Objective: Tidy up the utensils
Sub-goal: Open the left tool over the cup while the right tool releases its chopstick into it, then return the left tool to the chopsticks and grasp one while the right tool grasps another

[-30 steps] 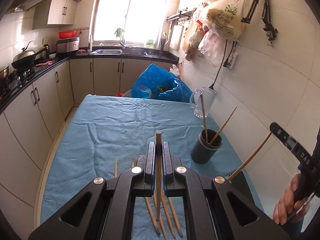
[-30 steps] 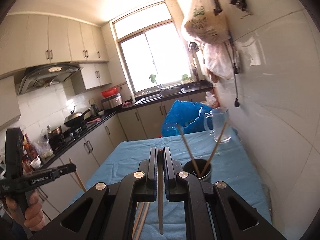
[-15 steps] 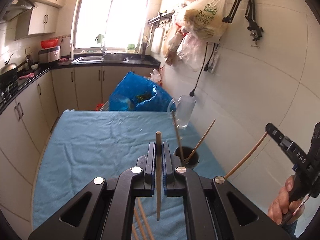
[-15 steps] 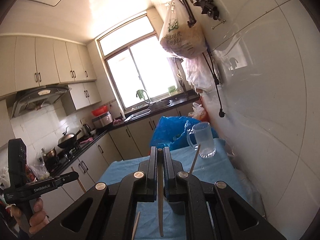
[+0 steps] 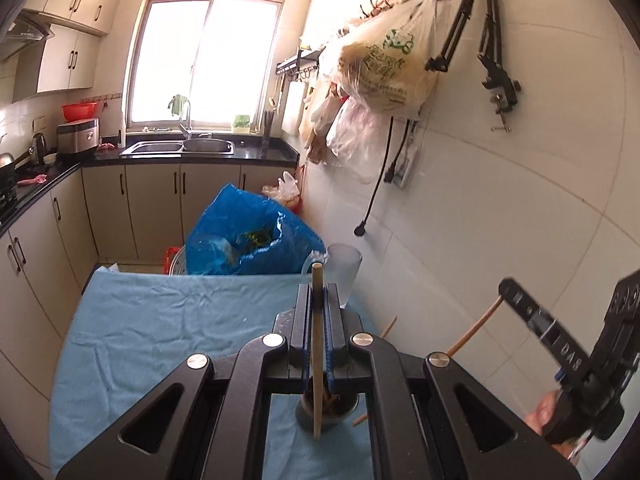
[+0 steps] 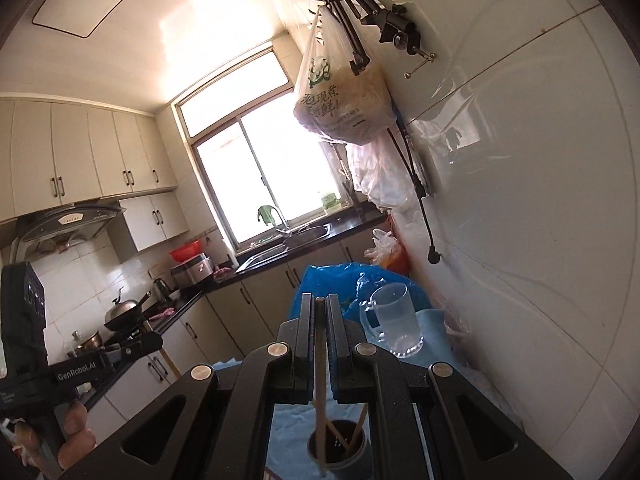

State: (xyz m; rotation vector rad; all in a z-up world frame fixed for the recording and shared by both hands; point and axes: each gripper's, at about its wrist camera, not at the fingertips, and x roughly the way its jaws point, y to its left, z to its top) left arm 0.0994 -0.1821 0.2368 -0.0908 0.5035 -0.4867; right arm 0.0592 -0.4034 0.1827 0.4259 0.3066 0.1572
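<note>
Two chopsticks (image 6: 352, 436) upright inside dark cup (image 6: 340, 458).

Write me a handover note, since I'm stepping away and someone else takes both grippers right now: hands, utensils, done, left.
Left gripper: shut on a chopstick, held upright over the dark holder cup.
Right gripper: shut on another chopstick, its lower end at the cup's mouth.
Done: a few chopsticks stand in the cup, on the blue cloth.
Left: lower both sticks in and release. Any others on the cloth are out of view.
</note>
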